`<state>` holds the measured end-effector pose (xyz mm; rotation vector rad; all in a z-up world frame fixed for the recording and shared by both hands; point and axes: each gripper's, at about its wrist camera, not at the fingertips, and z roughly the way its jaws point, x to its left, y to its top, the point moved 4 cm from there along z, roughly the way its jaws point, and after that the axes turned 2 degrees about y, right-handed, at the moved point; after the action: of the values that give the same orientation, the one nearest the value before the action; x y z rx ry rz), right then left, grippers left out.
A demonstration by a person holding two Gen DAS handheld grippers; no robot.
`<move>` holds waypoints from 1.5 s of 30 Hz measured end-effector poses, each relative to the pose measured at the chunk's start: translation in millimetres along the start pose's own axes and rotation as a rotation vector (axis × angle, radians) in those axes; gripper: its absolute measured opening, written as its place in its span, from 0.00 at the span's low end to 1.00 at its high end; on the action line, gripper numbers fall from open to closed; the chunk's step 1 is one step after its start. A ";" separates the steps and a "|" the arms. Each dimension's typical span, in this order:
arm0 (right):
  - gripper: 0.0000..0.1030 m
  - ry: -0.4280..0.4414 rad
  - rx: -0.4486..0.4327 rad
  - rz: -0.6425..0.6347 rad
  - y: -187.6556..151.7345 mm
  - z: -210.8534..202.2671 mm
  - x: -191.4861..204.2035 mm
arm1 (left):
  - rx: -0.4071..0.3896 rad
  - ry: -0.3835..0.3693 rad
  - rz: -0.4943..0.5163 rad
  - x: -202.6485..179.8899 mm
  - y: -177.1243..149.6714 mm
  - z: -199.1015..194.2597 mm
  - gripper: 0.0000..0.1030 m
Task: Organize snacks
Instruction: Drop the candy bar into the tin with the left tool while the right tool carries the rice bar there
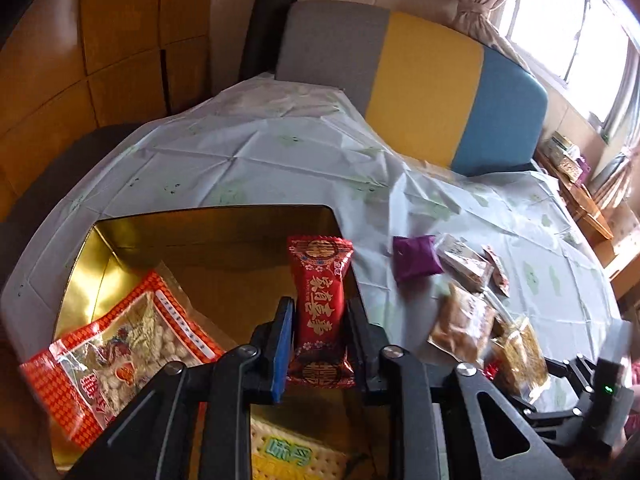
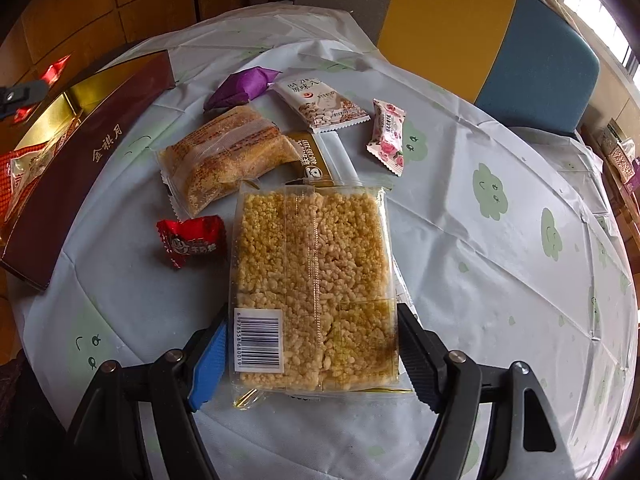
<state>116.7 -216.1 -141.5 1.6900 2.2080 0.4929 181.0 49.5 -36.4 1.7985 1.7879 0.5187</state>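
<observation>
My left gripper (image 1: 320,304) hangs over an open gold tin (image 1: 208,224). A red snack packet (image 1: 320,280) stands upright between its fingers, with a thin gap showing on each side. An orange bag of peanuts (image 1: 132,344) and a cracker pack (image 1: 296,456) lie in the tin. My right gripper (image 2: 312,314) is open and straddles a clear packet of puffed-rice cake (image 2: 316,280) that lies flat on the table. The fingers sit at the packet's two long edges, and the packet is not squeezed.
Loose snacks lie beyond the rice cake: a red candy (image 2: 192,240), a crumbly cake bar (image 2: 228,152), a purple packet (image 2: 240,88), a white nut packet (image 2: 320,106), a pink candy (image 2: 386,136). The tin's brown side (image 2: 92,160) is at the left. A grey, yellow and blue chair (image 2: 480,32) stands behind the cloth-covered table (image 2: 500,280).
</observation>
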 end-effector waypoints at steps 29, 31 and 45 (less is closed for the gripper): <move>0.74 0.168 -0.078 0.323 -28.1 -46.7 8.8 | -0.099 0.255 -0.056 25.9 -84.9 -70.3 0.52; 0.74 0.183 -0.100 0.325 -25.0 -54.2 14.7 | -0.108 0.276 -0.076 33.8 -86.1 -74.8 0.52; 0.74 0.324 -0.170 0.151 46.9 -79.9 107.5 | -0.159 0.421 -0.246 104.3 -97.2 -106.4 0.52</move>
<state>94.1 -107.2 -53.4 1.7958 2.1800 1.0273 43.3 161.6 -25.2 1.4084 2.1388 0.9627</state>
